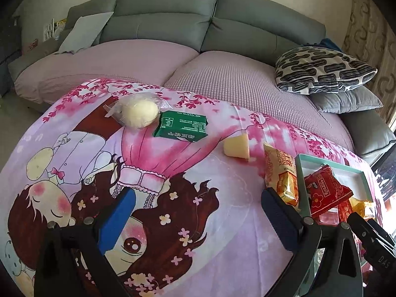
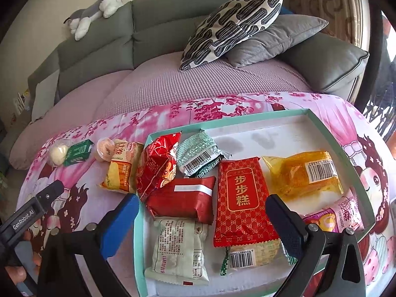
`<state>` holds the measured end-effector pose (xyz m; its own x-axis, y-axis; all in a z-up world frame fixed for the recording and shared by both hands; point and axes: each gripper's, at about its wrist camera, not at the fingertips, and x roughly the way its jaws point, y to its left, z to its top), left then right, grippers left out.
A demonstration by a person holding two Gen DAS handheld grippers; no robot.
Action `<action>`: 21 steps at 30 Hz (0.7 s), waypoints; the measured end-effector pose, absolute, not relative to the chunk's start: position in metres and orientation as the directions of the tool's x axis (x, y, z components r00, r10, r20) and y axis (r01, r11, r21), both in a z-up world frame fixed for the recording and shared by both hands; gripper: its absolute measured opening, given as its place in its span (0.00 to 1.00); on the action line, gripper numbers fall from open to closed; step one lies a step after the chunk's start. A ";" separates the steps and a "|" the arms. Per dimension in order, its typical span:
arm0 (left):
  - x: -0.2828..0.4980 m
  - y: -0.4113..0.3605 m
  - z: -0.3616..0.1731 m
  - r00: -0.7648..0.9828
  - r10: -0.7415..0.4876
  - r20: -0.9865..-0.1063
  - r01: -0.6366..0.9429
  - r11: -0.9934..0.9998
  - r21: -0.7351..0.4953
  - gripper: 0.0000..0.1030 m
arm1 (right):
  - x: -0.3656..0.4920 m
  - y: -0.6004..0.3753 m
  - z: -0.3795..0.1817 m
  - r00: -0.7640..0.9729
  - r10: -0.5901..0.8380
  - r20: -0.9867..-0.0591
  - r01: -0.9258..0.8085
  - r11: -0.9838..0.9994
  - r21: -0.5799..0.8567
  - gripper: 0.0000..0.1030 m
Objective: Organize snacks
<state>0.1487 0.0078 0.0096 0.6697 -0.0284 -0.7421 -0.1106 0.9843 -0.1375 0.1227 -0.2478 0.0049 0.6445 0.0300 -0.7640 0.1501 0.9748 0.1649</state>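
Shallow teal-rimmed box (image 2: 247, 120) with white floor sits on the pink cartoon-print cloth (image 2: 247, 104), at the cloth's right end in the right wrist view. Contents: tall red packet with gold characters (image 2: 241, 198) near centre; dark red wrapped bar (image 2: 183, 199) to its left; crinkled red pouch (image 2: 157, 165) leaning over the box's left rim; pale green packet with barcode (image 2: 198, 154) behind the bar; translucent orange packet (image 2: 303, 174) at right; pink packet (image 2: 334, 216) in the near right corner; white-green packet with printed text (image 2: 178, 250) at the near edge; a clear wrapped piece with barcode (image 2: 247, 256), partly under the tall red packet. Outside the box, on the cloth: yellow-orange packet (image 2: 122, 167) just beside the left rim, then a small jelly cup (image 1: 237, 146), green carton (image 1: 182, 125) lying flat, and a round pale bun in clear wrap (image 1: 138, 112) touching the carton. Right gripper (image 2: 200, 220) hangs over the box, jaws spread wide, nothing between them. Left gripper (image 1: 195, 210) over bare cloth, jaws likewise released and empty. Grey sofa (image 1: 160, 17) with patterned cushion (image 1: 321, 70) behind.
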 end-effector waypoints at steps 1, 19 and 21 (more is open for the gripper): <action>0.149 0.010 0.010 0.674 -0.032 -0.738 -0.111 0.983 -0.145 0.98 | 0.123 -0.248 0.005 0.646 0.040 -0.762 0.148 0.973 0.177 1.00; 0.160 0.048 0.013 0.672 -0.008 -0.741 -0.173 0.971 -0.167 0.98 | 0.131 -0.212 0.034 0.734 0.115 -0.669 0.032 0.978 0.204 1.00; 0.166 0.052 0.013 0.649 -0.012 -0.761 -0.191 0.965 -0.178 0.98 | 0.137 -0.200 0.040 0.734 0.109 -0.670 0.013 0.985 0.175 1.00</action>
